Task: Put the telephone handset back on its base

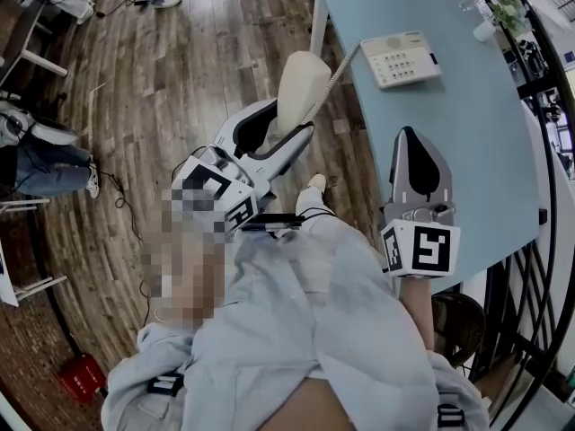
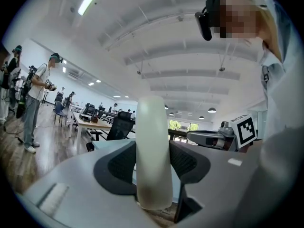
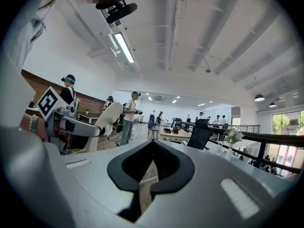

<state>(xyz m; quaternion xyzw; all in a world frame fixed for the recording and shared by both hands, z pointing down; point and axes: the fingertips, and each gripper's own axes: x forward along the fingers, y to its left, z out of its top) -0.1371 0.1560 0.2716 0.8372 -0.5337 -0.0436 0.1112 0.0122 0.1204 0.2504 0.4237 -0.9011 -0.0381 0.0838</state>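
Evenly bright under a ceiling strip light (image 3: 124, 47), with fisheye-bent, dark-cornered edges.

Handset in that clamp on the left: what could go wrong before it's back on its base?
The handset is pinched in the left gripper above the floor, beside the table; a slip would likely drop it. Its coiled cord looks stretched to the base, so pulling away might drag the base off.

The cream handset (image 1: 301, 86) is off its base (image 1: 402, 58), gripped upright between the fingers (image 2: 118, 167) of the left gripper (image 1: 289, 119), out over the wooden floor (image 1: 180, 79) just beside the worktop (image 1: 458, 142) edge. A coiled cord (image 1: 335, 76) links it to the base. The pale base, keypad up, lies flat near the blue worktop's far corner.
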